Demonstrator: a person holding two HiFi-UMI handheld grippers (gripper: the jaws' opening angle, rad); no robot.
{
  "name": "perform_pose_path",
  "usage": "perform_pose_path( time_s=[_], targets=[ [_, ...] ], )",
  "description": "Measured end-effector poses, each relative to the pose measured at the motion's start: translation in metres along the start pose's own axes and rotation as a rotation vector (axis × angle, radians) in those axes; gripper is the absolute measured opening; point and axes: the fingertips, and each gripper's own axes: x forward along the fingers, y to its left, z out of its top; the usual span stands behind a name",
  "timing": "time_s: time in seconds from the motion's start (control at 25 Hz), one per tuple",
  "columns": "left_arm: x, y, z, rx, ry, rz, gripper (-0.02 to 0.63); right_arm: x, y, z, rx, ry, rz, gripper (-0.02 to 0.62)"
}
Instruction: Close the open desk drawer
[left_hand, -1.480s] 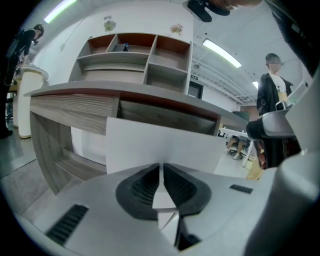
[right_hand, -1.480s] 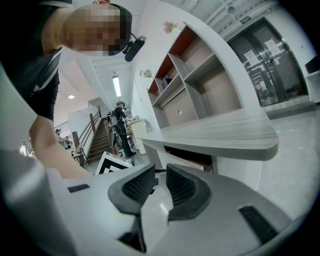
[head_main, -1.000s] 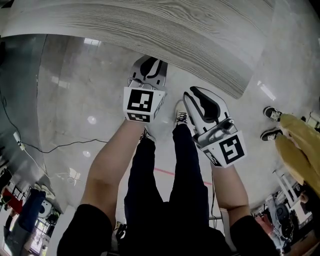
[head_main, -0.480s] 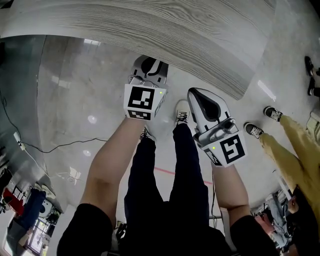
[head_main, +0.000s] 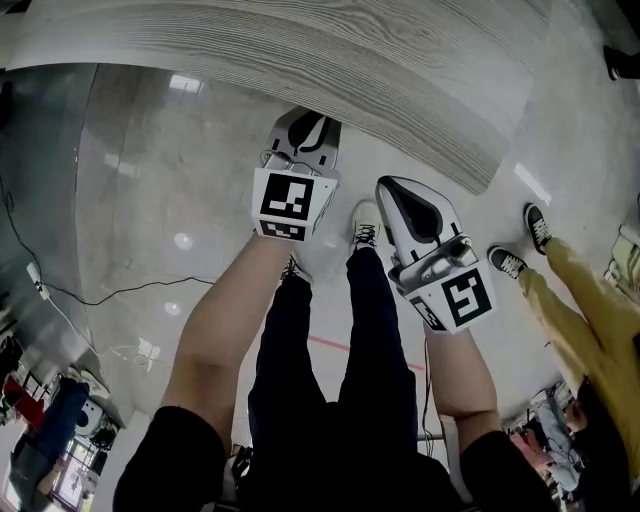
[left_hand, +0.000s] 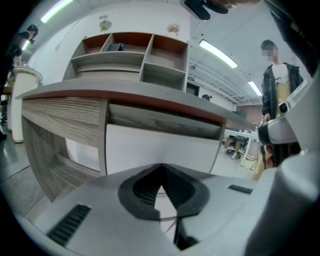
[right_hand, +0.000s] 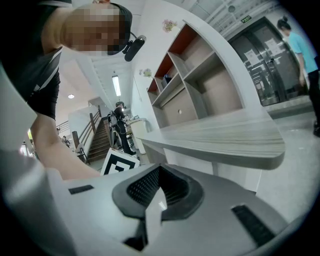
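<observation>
Shelving (left_hand: 132, 57) tops the wood-grain surface (head_main: 330, 70); below it, the white drawer front (left_hand: 160, 145) faces the left gripper (head_main: 303, 128), clenched empty like the right gripper (head_main: 386, 185); a bystander (head_main: 585, 300) stands nearby at right.

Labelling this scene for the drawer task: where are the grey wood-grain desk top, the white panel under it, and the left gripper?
Grey wood-grain desk top (head_main: 380, 70), head view, middle of its surface.
White panel (left_hand: 160, 146) under it, left gripper view, centre of its face.
Left gripper (head_main: 305, 122), head view, between its fingertips.
</observation>
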Motion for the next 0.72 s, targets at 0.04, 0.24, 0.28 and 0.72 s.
perform_pose_path(
  time_s=[0.04, 0.24, 0.28, 0.72],
  targets=[
    [-0.002, 0.000, 0.000, 0.002, 0.001, 0.000, 0.012, 0.000, 0.001, 0.001, -0.002, -0.002, 0.001, 0.017],
    [-0.017, -0.003, 0.003, 0.003, -0.009, -0.015, 0.010, 0.002, 0.007, 0.007, -0.014, -0.009, 0.006, 0.017],
    [-0.022, -0.006, 0.008, 0.003, -0.016, -0.024, 0.010, 0.001, 0.009, 0.009, -0.018, -0.011, 0.007, 0.017],
    [-0.107, -0.024, 0.067, -0.015, -0.058, -0.066, 0.009, -0.006, 0.042, 0.058, -0.078, -0.043, 0.039, 0.017]
  ],
)
